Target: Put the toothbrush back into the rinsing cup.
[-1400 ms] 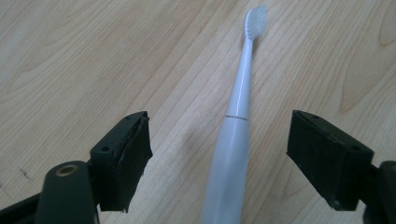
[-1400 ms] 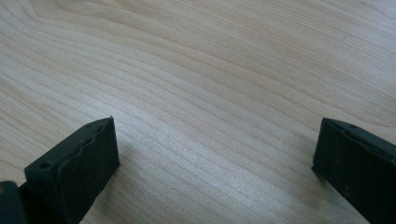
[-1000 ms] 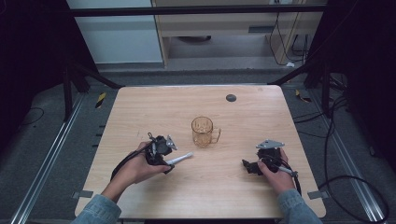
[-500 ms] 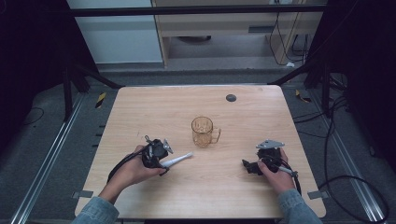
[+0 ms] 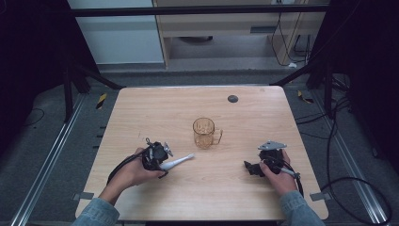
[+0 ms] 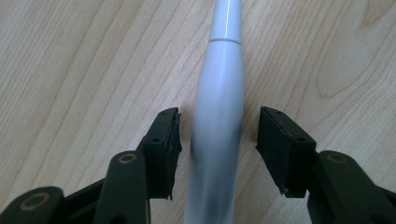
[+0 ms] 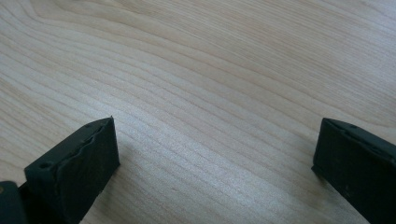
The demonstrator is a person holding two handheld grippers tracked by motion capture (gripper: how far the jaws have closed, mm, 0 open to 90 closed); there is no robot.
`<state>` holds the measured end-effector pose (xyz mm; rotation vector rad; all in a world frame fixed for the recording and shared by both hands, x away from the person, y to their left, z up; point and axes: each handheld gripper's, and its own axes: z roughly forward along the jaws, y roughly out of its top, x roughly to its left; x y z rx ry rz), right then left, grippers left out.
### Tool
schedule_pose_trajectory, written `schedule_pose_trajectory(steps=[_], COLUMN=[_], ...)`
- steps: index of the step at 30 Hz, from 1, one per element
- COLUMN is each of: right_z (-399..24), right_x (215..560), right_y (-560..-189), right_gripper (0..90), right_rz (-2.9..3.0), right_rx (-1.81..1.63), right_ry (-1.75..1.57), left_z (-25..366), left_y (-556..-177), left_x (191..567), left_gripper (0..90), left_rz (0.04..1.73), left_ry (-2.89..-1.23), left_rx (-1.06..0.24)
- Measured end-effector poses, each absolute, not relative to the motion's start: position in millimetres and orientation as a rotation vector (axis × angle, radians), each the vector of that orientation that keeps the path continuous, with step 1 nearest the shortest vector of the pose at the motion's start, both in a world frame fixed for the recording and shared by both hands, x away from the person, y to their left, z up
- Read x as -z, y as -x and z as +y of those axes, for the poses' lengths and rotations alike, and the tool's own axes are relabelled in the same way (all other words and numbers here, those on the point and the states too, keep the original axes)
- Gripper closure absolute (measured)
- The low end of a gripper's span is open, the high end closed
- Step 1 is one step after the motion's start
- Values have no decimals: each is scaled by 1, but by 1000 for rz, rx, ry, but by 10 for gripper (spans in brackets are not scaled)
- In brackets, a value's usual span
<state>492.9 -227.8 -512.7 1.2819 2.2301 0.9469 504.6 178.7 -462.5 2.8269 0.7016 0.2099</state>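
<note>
Left gripper [image 6: 218, 140]: we see its two black fingers [image 6: 161, 149] standing apart, one on each side of a pale grey handle [image 6: 219, 126]. A narrow gap shows at the left finger and a wider one at the right; neither pad presses on it. The handle lies flat on the table [image 6: 70, 70], thick between the fingers and tapering past a seam toward the top of the left gripper view. Its near end is blurred.

In the high view, the left gripper [image 5: 162, 157] sits toward the table's front-left, held in the person's left hand [image 5: 134, 170]. The grey handle [image 5: 178, 162] points from it toward the table's centre, tip aimed at an amber glass mug [image 5: 204, 133]. The tip stops short of the mug; the two are near but apart. The mug stands upright at mid-table, its handle turned to the right edge.

Right gripper [image 7: 215, 163]: fingers [image 7: 79, 170] wide apart, bare wood grain [image 7: 210, 84] between them. In the high view it [image 5: 256, 167] rests low near the front-right, in the right hand [image 5: 277, 174], well apart from the mug.

A small dark round mark [image 5: 232, 98] lies near the table's far edge.
</note>
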Motion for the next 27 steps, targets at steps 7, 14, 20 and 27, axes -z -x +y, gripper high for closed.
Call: schedule_pose_trajectory(steps=[7, 14, 20, 27], right_z=[-228, -228, -228, -228], right_x=[513, 513, 513, 513], right_y=[-493, -493, -493, -493], right_gripper=[3, 3, 3, 3], right_rz=[2230, 2231, 2230, 2231], right_rx=[-947, -947, -947, -947], right_ry=[-1282, -1281, -1283, -1281], left_z=[179, 179, 179, 181], left_y=[-505, -507, -508, -510], left_x=[464, 465, 465, 465], left_gripper=[497, 521, 557, 617], left_rz=[698, 698, 697, 718], left_ry=[-2832, -2827, -2824, -2794], left_rx=[-207, -192, -168, -136])
